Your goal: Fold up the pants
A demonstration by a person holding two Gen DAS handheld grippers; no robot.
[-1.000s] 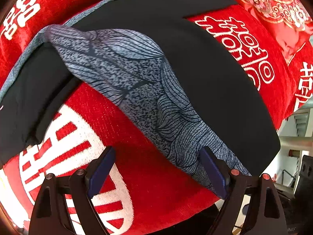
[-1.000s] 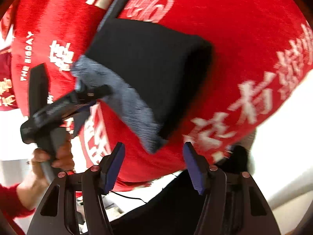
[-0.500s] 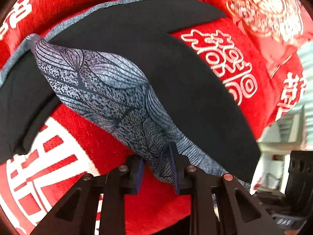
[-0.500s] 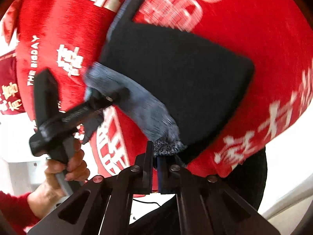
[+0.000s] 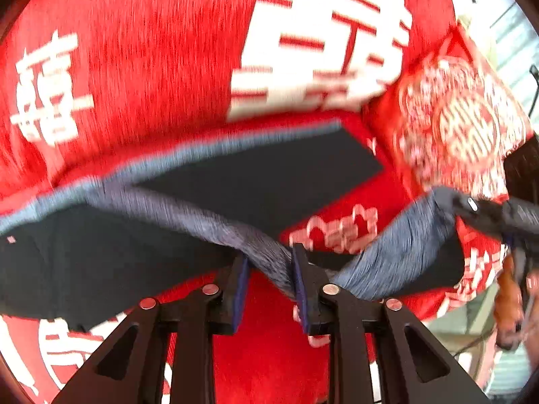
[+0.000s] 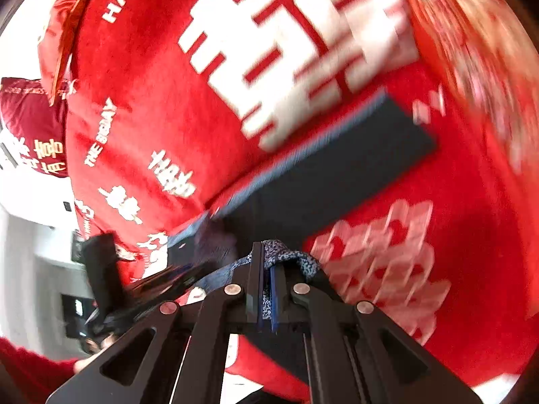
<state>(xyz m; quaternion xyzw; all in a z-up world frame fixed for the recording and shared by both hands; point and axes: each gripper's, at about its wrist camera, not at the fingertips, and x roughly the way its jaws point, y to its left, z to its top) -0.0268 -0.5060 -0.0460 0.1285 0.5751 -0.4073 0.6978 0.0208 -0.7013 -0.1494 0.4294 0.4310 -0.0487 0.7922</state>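
A red plush blanket [image 5: 161, 77] with large white Chinese characters covers everything beneath the work, and in the right wrist view small white lettering on it reads "HAP…" near the top edge and "THE BIGDAY" lower down. A red cushion [image 5: 465, 124] with a white circular emblem sits at the blanket's right in the left wrist view. On the blanket lie the pants [image 5: 256, 181] — dark navy, almost black, with a lighter blue-grey band along the far edge; their long axis runs roughly left to right in the left wrist view, and up toward the right in the right wrist view, where one squared end [image 6: 414, 128] lies flat. The near edge is lifted off the blanket, showing a grey-blue patterned side blurred by motion, and sags between the two grips. The left tool [image 5: 269, 279] pinches that patterned fold between its blue pads, with a bunch of cloth filling the gap. The right tool [image 6: 266, 289] is pressed nearly together on a speckled blue-grey bunch of the same edge.
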